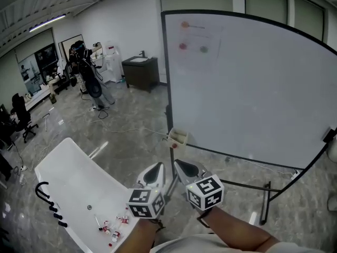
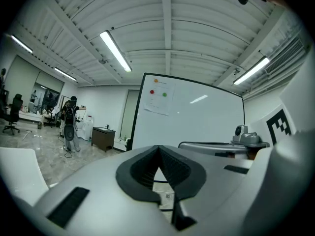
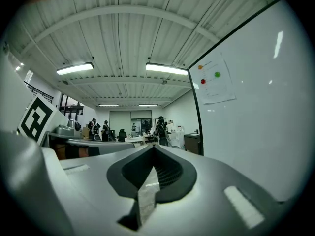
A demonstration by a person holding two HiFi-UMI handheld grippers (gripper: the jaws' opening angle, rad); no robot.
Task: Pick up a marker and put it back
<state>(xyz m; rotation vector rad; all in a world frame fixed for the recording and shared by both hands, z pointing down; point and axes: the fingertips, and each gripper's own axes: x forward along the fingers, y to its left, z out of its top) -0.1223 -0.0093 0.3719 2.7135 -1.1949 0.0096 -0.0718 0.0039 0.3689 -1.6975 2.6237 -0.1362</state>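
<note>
No marker is held. A small cream holder hangs at the lower left corner of the whiteboard, with a red item just under it; I cannot tell what is inside. My left gripper and right gripper are side by side, low in the head view, short of the board. The left gripper is shut with nothing between its jaws. The right gripper is likewise shut and empty, with the whiteboard on its right.
A white table stands at lower left with several small items and black hooks on its edge. The board's black stand legs spread over the floor. A paper sheet with magnets is on the board. A person and a dark cabinet are far back.
</note>
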